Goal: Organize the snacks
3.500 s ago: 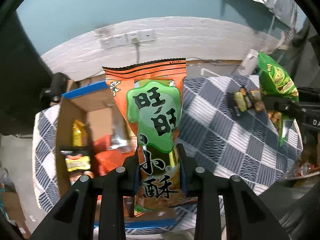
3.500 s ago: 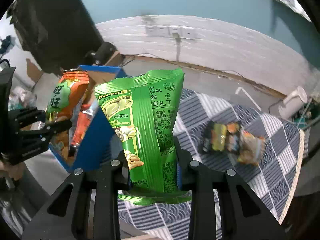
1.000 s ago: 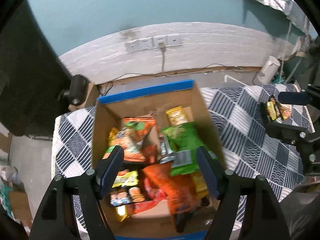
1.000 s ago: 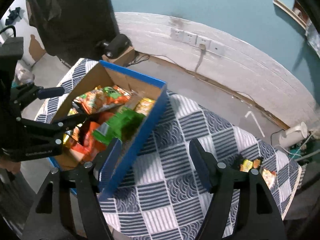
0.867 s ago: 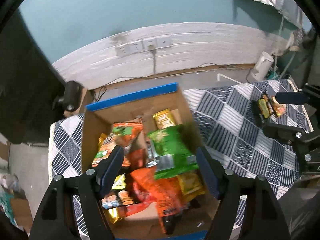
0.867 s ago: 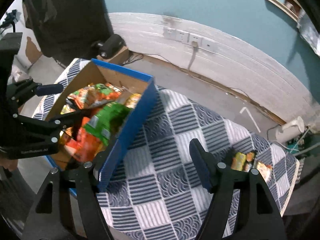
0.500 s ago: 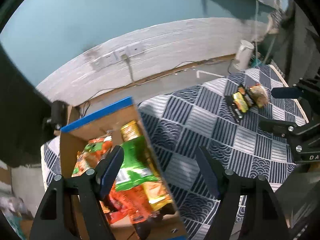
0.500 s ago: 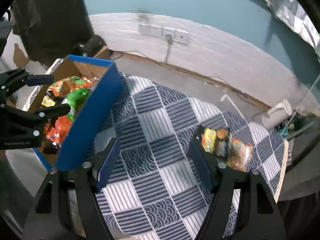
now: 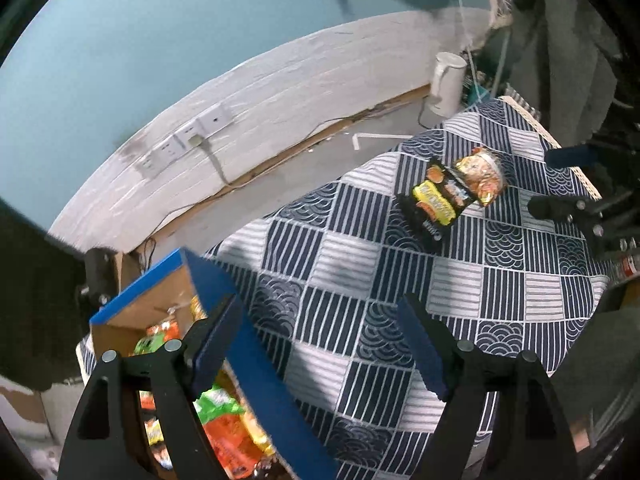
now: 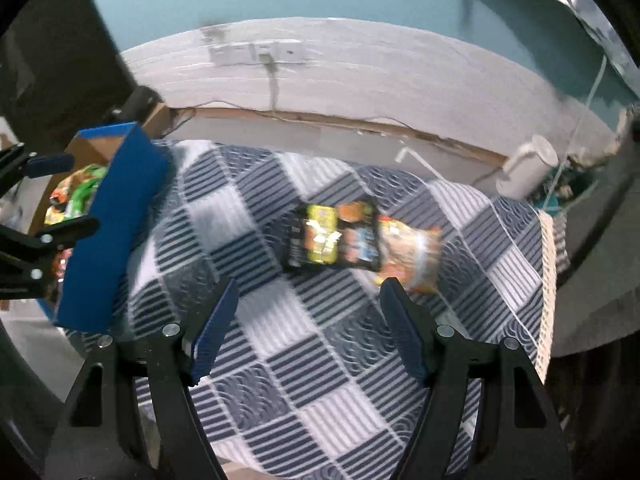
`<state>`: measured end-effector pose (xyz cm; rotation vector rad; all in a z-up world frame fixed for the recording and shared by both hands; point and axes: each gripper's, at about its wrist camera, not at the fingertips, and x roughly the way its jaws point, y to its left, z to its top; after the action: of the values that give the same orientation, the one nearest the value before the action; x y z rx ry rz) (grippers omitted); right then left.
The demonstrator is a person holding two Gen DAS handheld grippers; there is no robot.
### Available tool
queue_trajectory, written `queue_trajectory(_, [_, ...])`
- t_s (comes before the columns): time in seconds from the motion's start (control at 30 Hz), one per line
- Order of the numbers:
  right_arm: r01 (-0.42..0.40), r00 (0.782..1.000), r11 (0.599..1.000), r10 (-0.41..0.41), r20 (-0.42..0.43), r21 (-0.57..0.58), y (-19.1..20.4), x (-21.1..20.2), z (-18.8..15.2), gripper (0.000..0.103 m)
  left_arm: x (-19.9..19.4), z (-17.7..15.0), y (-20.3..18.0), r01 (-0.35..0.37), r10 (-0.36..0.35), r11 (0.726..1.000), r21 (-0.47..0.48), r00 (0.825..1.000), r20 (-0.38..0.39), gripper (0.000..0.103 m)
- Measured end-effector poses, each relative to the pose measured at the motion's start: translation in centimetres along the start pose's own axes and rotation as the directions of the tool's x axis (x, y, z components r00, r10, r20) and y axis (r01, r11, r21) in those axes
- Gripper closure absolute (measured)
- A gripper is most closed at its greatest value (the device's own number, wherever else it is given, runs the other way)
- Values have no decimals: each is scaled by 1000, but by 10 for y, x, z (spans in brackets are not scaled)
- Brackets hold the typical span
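Two packets [image 10: 362, 242], one black [image 9: 436, 200] and one orange [image 9: 482, 178], lay touching on the checked cloth [image 9: 360, 280], well apart from the blue box [image 9: 256, 360], while the left gripper [image 9: 320, 344], jaws just widened, and the right gripper [image 10: 308, 320] stood wide and empty, probably readied for them.

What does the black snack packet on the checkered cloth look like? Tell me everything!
The black snack packet is a flat, shiny wrapper, black with a big yellow patch and orange and blue pictures; the print is too blurred to read. It lies flat on the blue-and-white checkered cloth, well away from the blue box. One end touches an orange crinkly packet beside it. Nothing is gripping it.
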<state>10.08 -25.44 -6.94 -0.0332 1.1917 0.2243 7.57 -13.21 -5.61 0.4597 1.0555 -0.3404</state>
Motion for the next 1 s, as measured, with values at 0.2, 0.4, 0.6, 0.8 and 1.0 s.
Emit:
queue_trajectory(0.2, [18,998,998,-15,-53,63,-49,21,-1,30,20,16,-22,-1,1,991,136,1000,5,16])
queue_trajectory(0.4, [10,996,991,2,-91,132,-79,55,3,30,44,31,-40,32,-35,979,199,999,11,16])
queue_trajectory(0.6, [23,991,985,0,-131,171,-98,89,6,30,74,41,-54,44,-51,966,255,998,21,16])
queue_trajectory(0.8, [23,989,975,10,-147,220,-115,112,9,30,104,51,-64,91,-94,964,250,996,2,16])
queue_trajectory(1.0, [11,985,969,33,-171,248,-123,132,9,30,125,60,-75,150,-151,954,259,988,-17,16])
